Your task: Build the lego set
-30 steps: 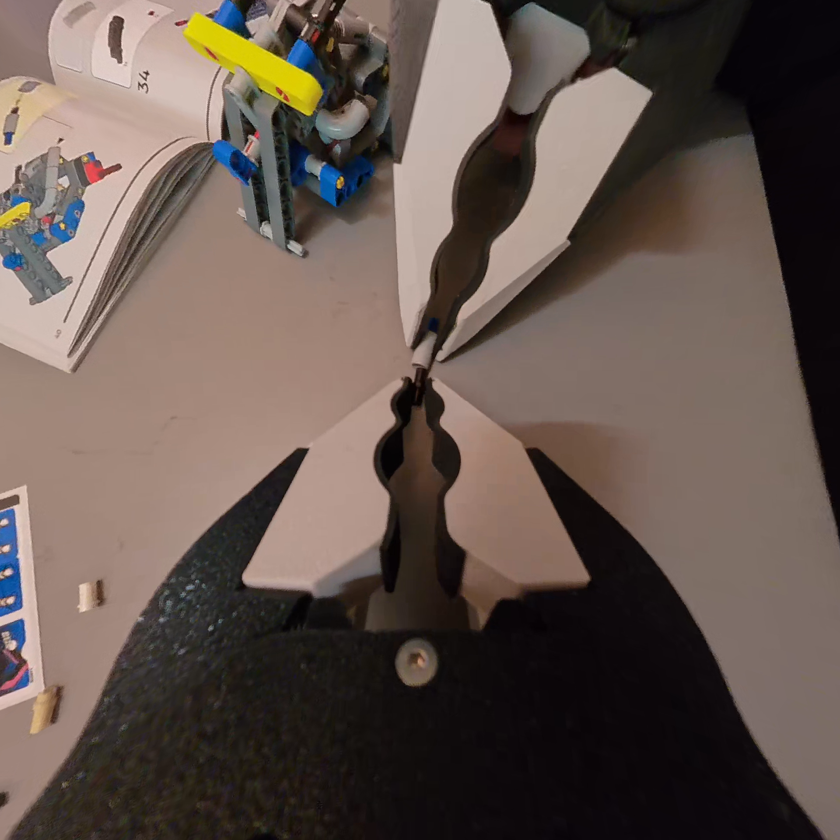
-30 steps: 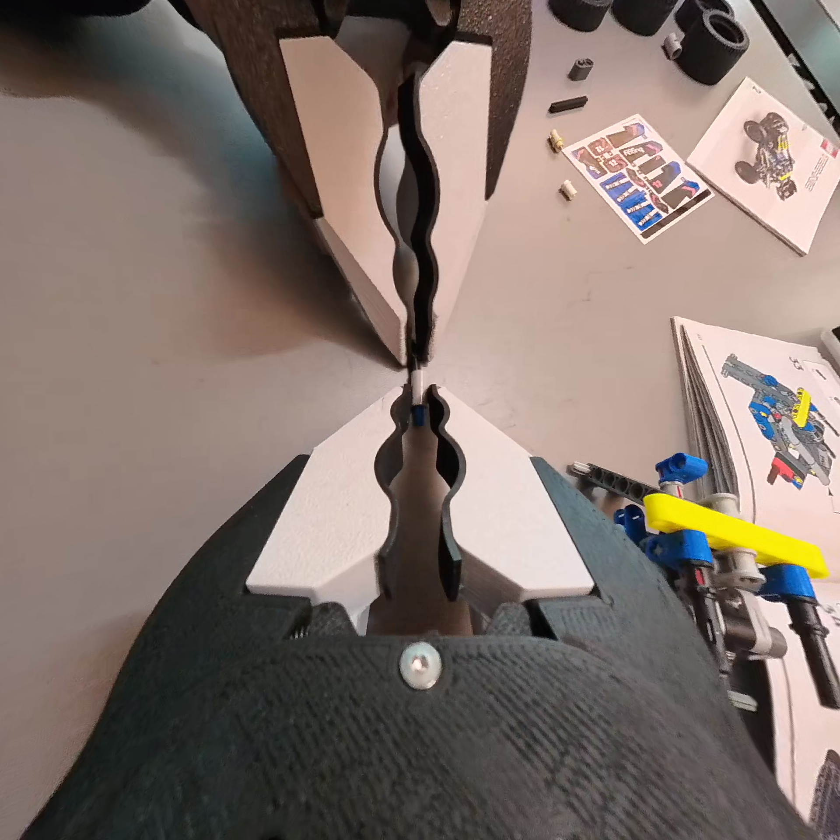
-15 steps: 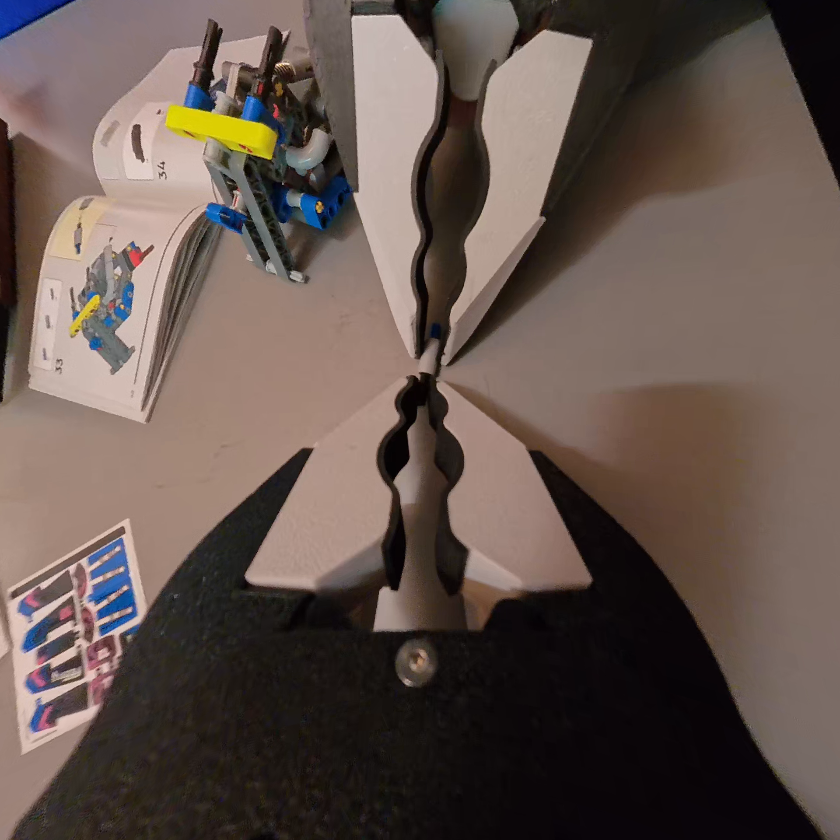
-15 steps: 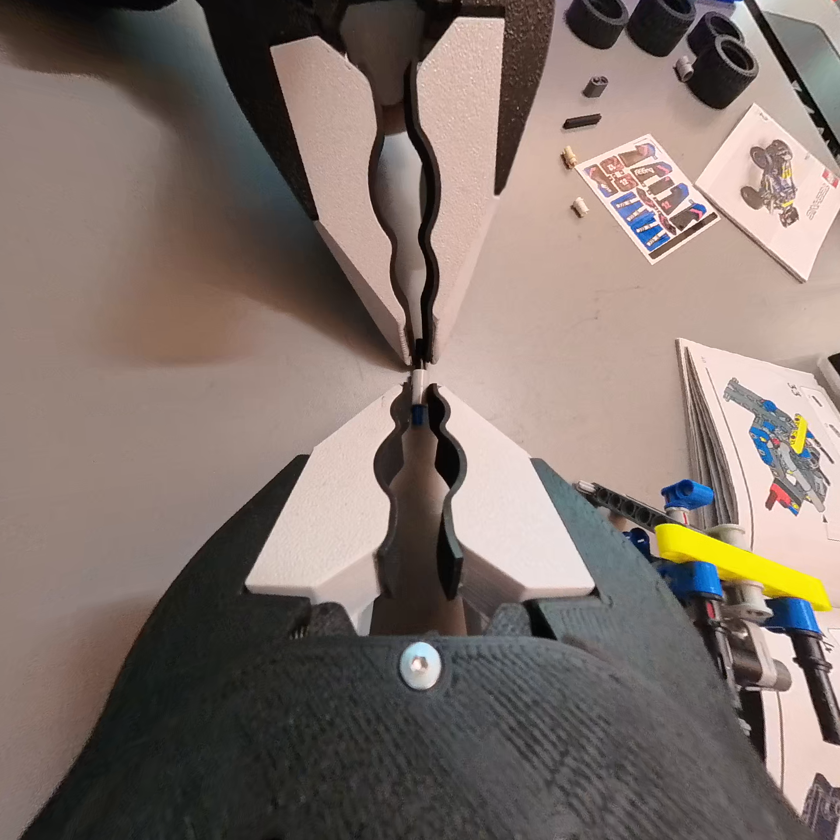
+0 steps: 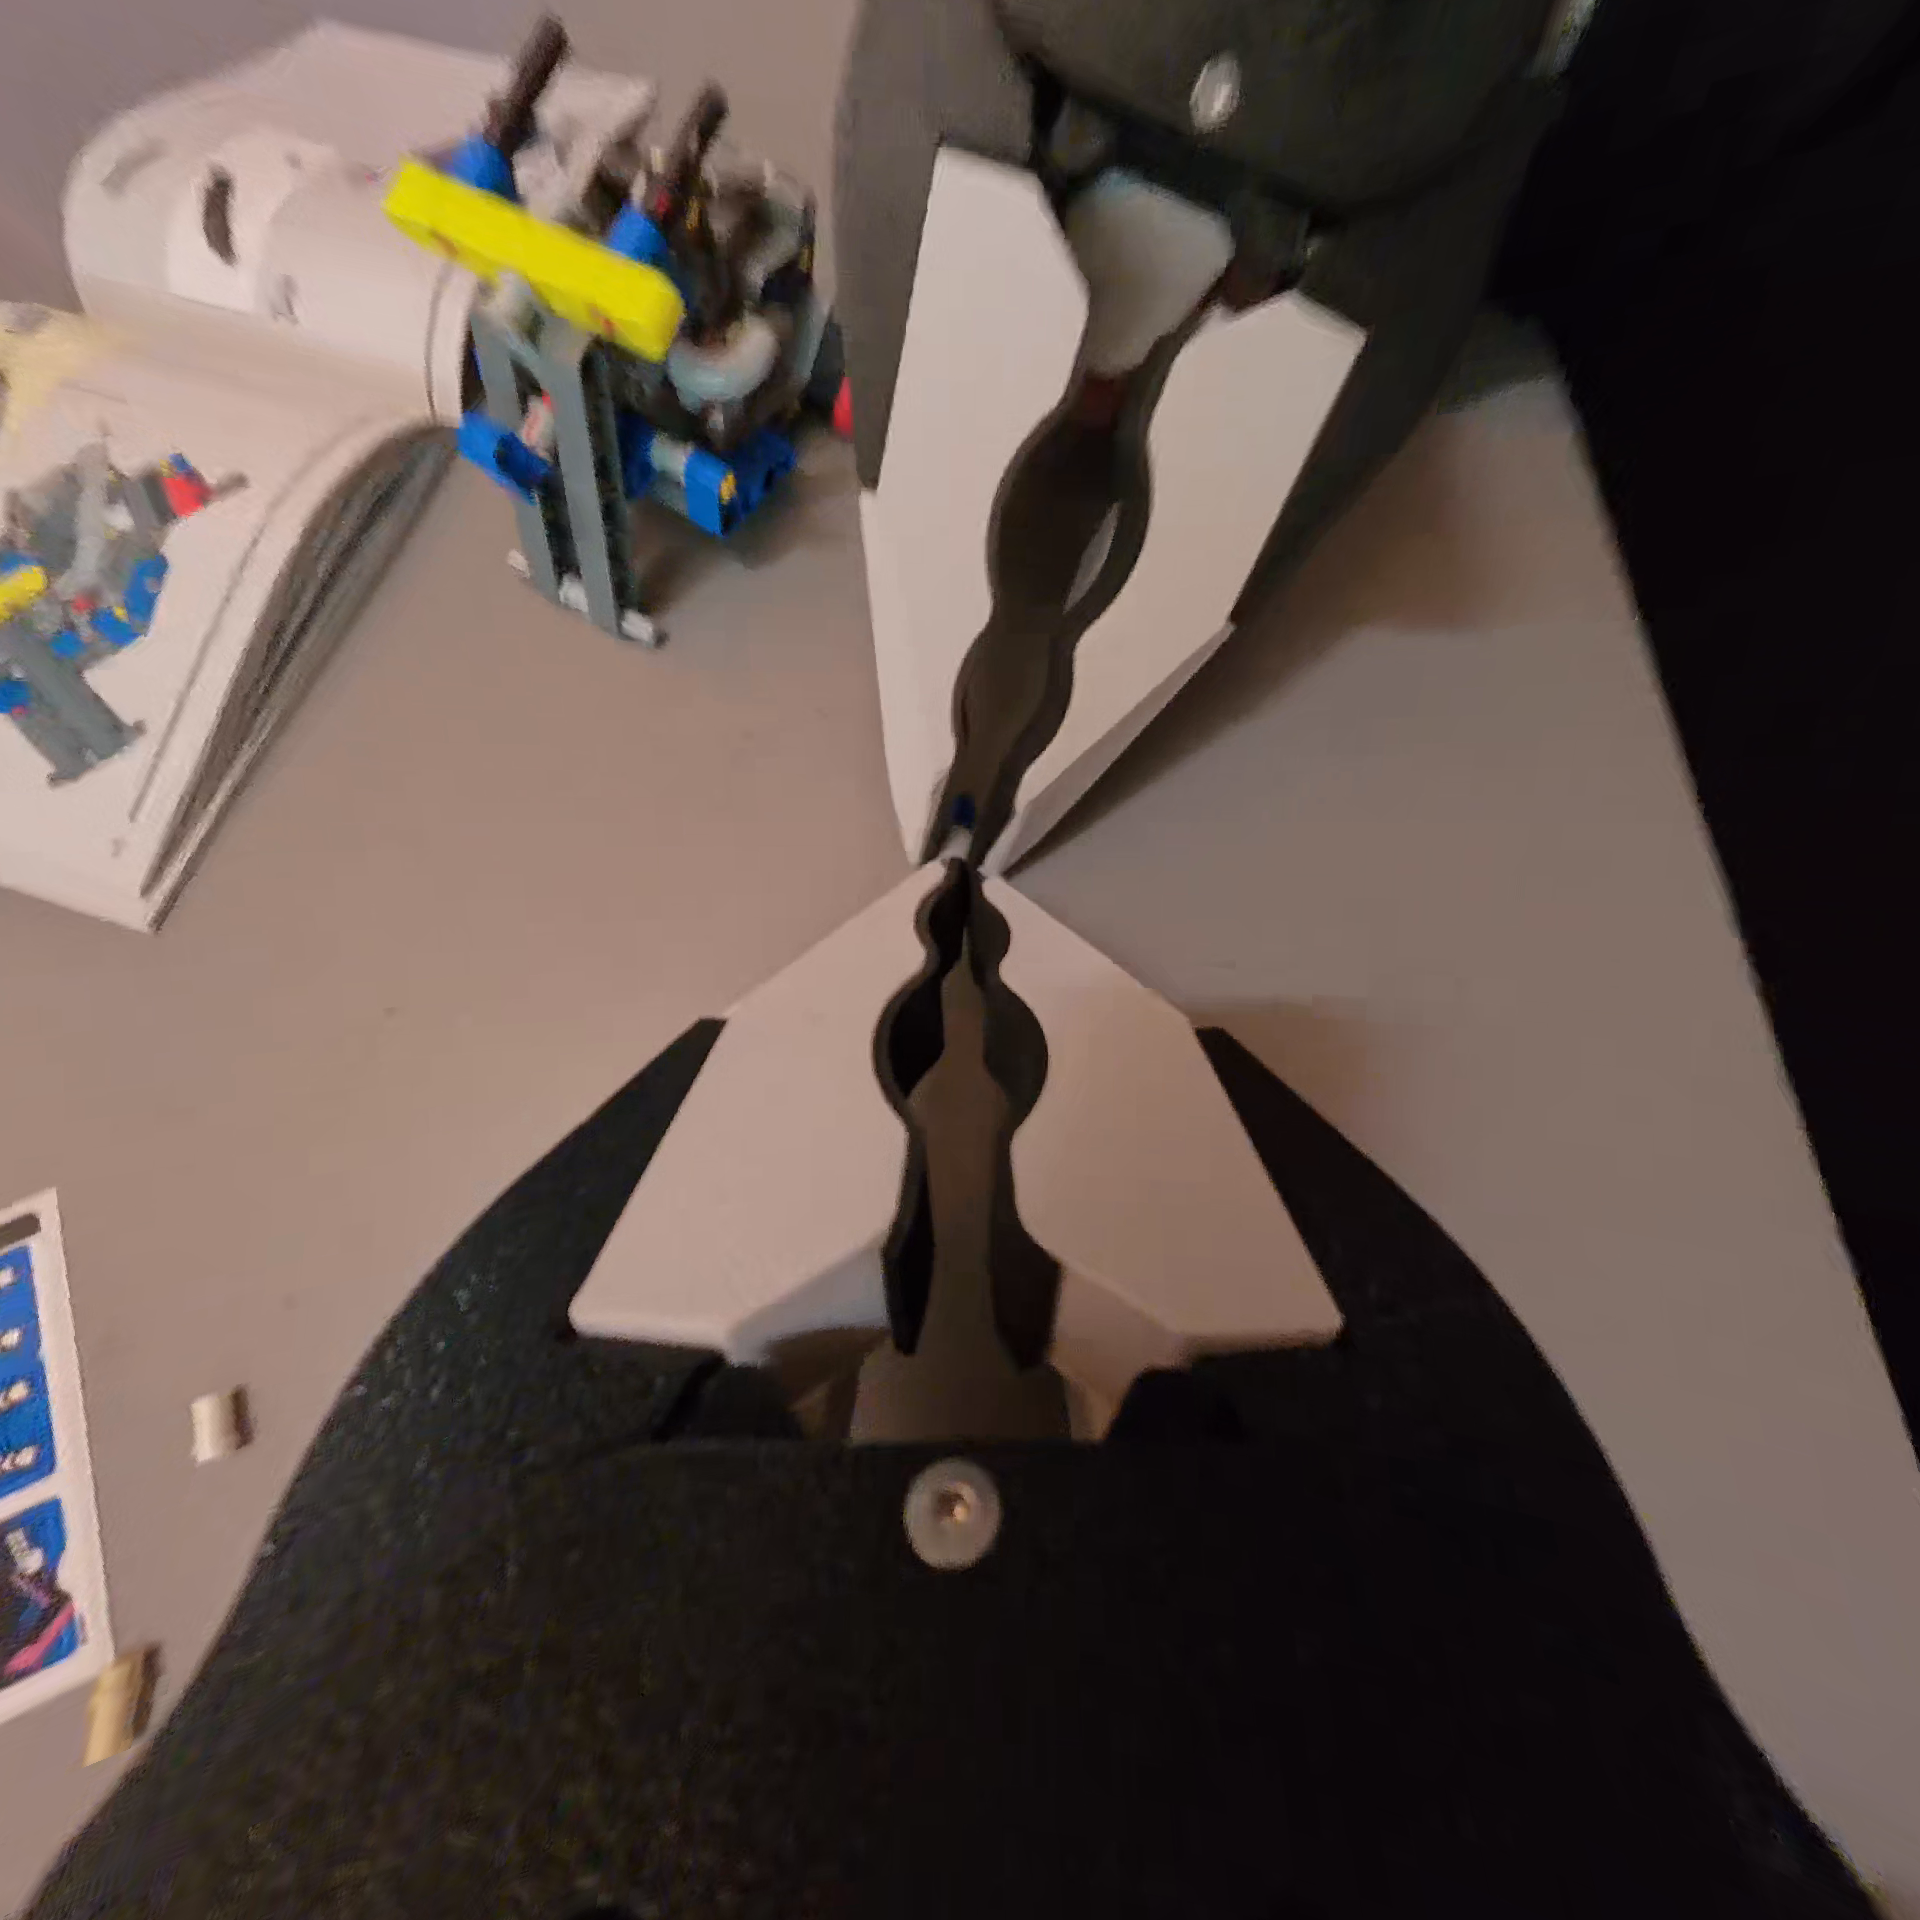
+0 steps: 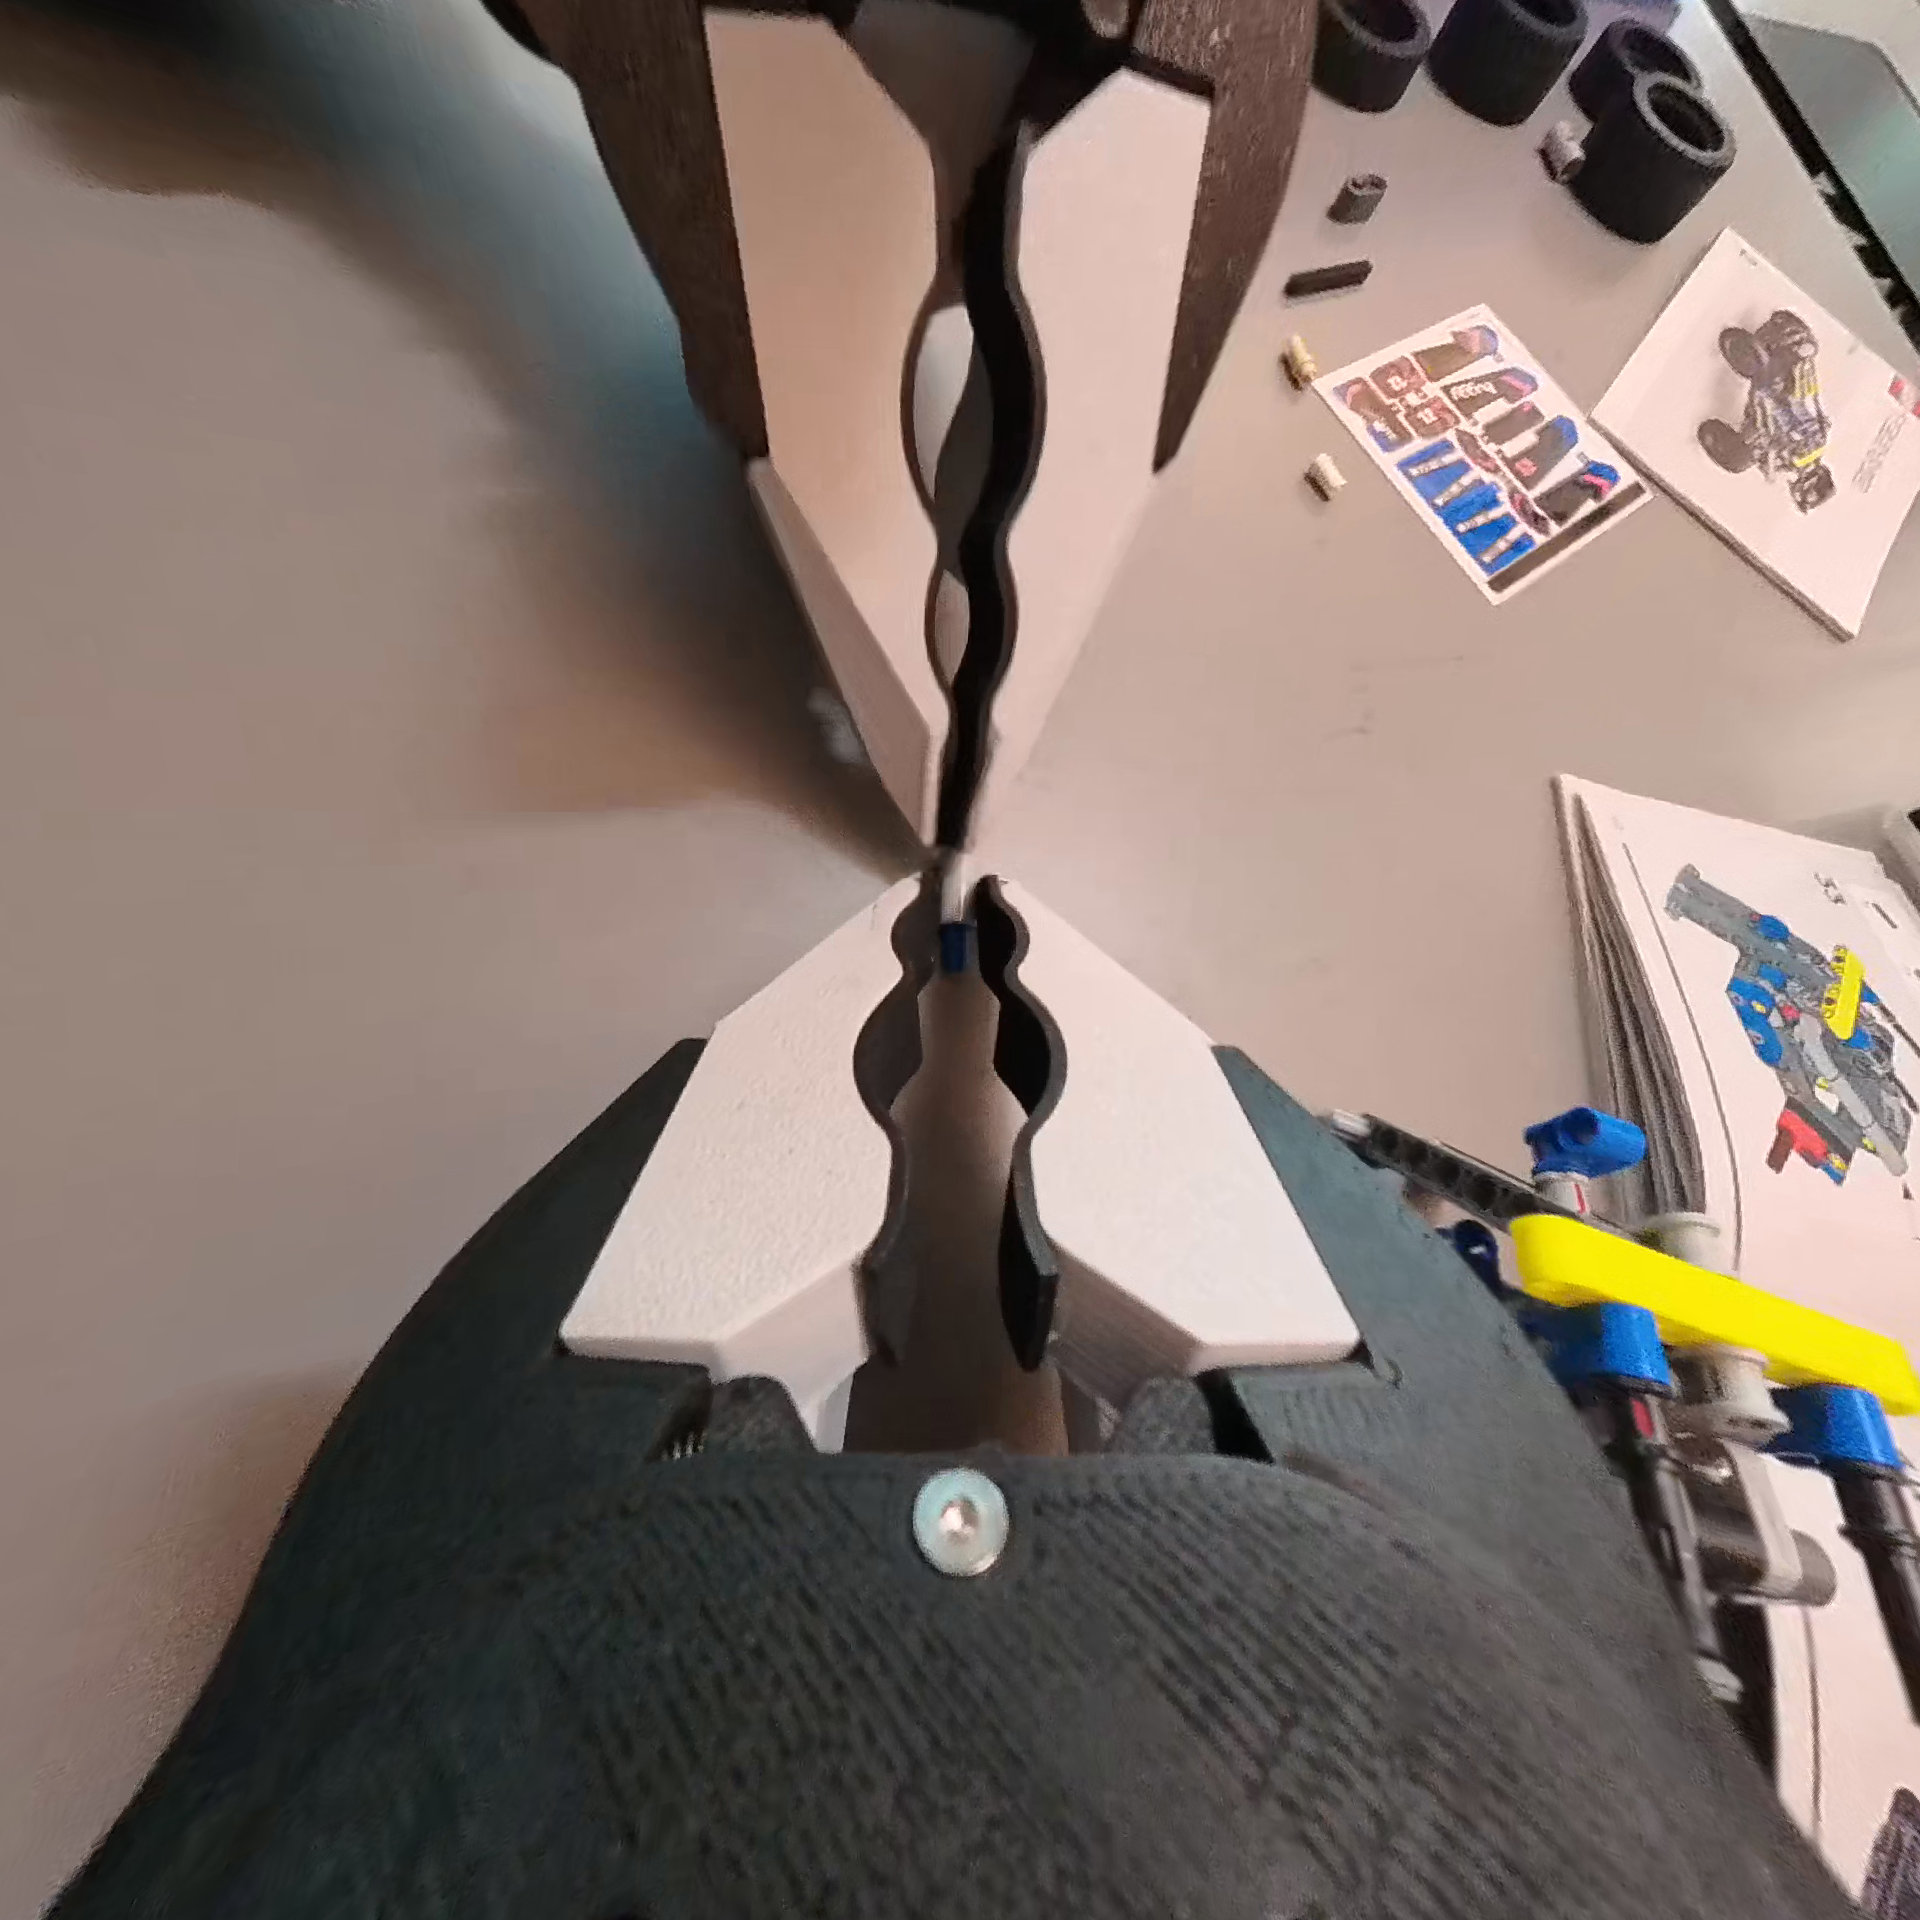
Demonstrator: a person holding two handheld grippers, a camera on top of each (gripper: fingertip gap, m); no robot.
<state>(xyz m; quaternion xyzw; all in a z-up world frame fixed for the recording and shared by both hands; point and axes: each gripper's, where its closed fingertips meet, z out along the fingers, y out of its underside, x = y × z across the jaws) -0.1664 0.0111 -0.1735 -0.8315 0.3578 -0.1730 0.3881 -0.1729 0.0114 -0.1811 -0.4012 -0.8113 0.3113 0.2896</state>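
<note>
Grey matte tabletop, smooth, faintly scuffed. Open instruction booklet, fanned pages, far left. Part-built brick model: grey beams, blue connectors, flat yellow beam on top. Sticker sheet, printed, writing not given. Four black rubber tyres far right.

Right gripper pinches a small white-and-blue pin. Left gripper, tip to tip with it, pressed together on a thin black axle.
</note>
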